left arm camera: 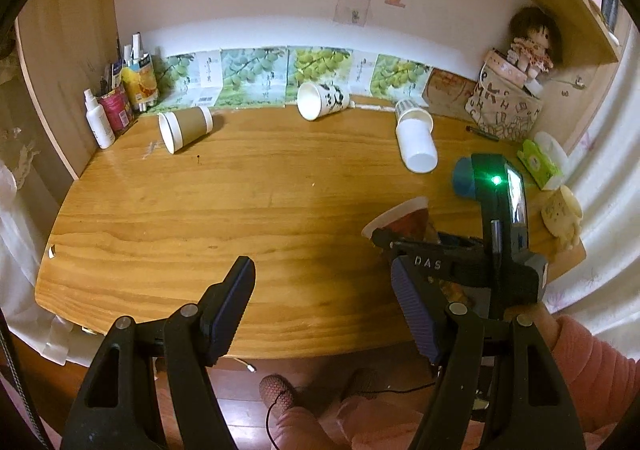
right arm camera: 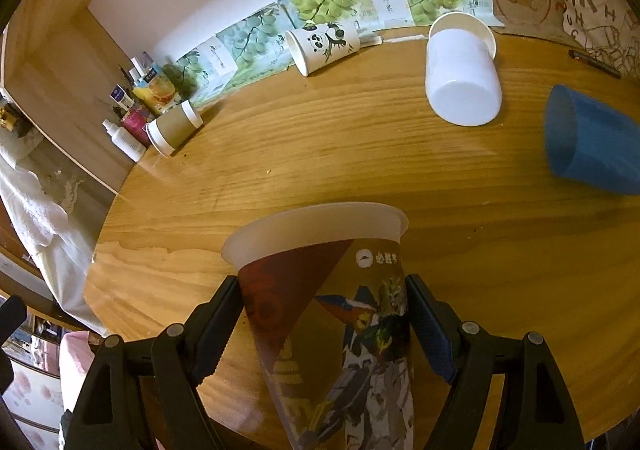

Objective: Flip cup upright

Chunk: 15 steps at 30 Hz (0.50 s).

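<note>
My right gripper (right arm camera: 324, 326) is clamped on the printed cup (right arm camera: 332, 314), rim fwd, base cut off at frame btm; can't tell if it touches the table (right arm camera: 320, 153). Left gripper (left arm camera: 324, 310) gapes wide, holds nothing. In left view the cup (left arm camera: 404, 215) is mostly hidden behind the right tool. Blue cup (right arm camera: 592, 137) cut off at edge.

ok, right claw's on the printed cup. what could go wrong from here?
1. The printed cup is thin plastic, and the right claw grips its wall; squeezing may crush it or let it slip.
2. The blue cup lies close by on the table; a wide swing could knock it.
</note>
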Tool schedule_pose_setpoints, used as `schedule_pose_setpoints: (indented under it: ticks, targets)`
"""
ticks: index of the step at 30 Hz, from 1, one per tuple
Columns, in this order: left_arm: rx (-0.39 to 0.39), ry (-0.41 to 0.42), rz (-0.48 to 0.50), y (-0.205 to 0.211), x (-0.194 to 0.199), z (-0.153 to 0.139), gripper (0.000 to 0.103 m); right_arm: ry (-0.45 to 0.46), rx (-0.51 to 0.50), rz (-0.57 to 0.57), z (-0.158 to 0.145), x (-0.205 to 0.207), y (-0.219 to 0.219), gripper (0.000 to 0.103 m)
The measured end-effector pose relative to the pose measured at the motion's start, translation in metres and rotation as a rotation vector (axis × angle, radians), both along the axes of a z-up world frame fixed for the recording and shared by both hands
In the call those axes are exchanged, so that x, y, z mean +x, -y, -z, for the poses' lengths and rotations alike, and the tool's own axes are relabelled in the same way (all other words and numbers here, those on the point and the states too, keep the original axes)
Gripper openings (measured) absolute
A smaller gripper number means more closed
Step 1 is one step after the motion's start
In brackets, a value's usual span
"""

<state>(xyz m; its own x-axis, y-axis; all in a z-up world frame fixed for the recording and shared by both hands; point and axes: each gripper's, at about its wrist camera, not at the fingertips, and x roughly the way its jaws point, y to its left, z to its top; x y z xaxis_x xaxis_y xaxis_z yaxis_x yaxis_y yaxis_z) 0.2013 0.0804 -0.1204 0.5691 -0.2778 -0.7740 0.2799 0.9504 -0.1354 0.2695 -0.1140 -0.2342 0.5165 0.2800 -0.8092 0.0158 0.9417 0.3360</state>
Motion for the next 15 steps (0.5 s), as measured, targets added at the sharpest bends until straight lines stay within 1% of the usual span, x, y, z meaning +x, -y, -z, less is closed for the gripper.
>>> schedule_pose_setpoints:
  ticks: [9,15]
  targets:
    - [-0.002,-0.030,0.039,-0.018,0.000,0.006,0.074,0.047,-0.051,0.019,0.002,-0.002,-0.011,0.080]
    - [0.000,-0.012,0.078,-0.026,0.002,0.003,0.074,0.105,-0.076,0.053,-0.007,-0.010,-0.015,0.079]
